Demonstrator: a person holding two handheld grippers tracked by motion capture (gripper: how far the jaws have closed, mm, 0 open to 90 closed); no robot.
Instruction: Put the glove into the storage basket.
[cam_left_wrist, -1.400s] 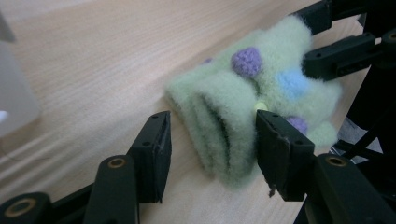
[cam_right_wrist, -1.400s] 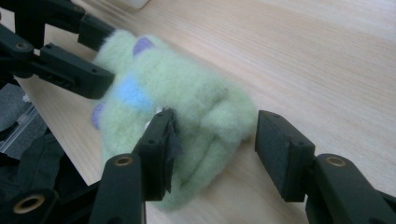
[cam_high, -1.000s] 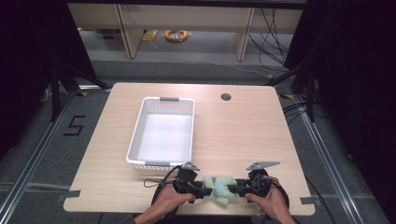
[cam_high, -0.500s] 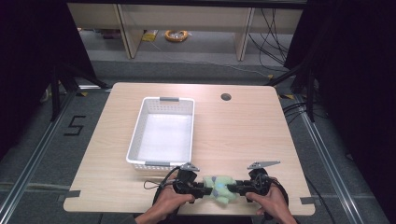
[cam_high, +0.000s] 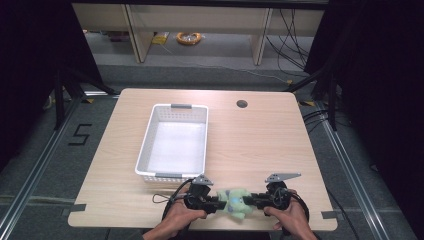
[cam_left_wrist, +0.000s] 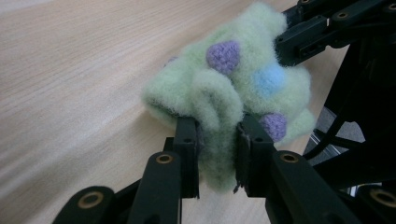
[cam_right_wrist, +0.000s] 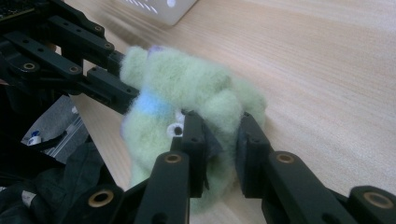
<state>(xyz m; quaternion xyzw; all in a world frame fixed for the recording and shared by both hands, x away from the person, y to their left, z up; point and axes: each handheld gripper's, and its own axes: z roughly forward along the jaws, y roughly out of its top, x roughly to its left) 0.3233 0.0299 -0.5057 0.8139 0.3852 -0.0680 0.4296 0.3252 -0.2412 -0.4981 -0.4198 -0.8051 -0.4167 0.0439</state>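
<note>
A fuzzy pale green plush toy with purple and blue spots sits near the table's front edge, held between both grippers. My left gripper is shut on the toy's left side; in the left gripper view its jaws pinch a fold of the toy. From the right, my right gripper is shut on the other side, and the right gripper view has green fleece squeezed between its jaws. A hand holds each gripper at the bottom of the high view.
A white perforated basket stands empty on the wooden table, left of centre and just beyond my left gripper. A dark round cable hole lies near the far edge. Shelving and cables are on the floor behind.
</note>
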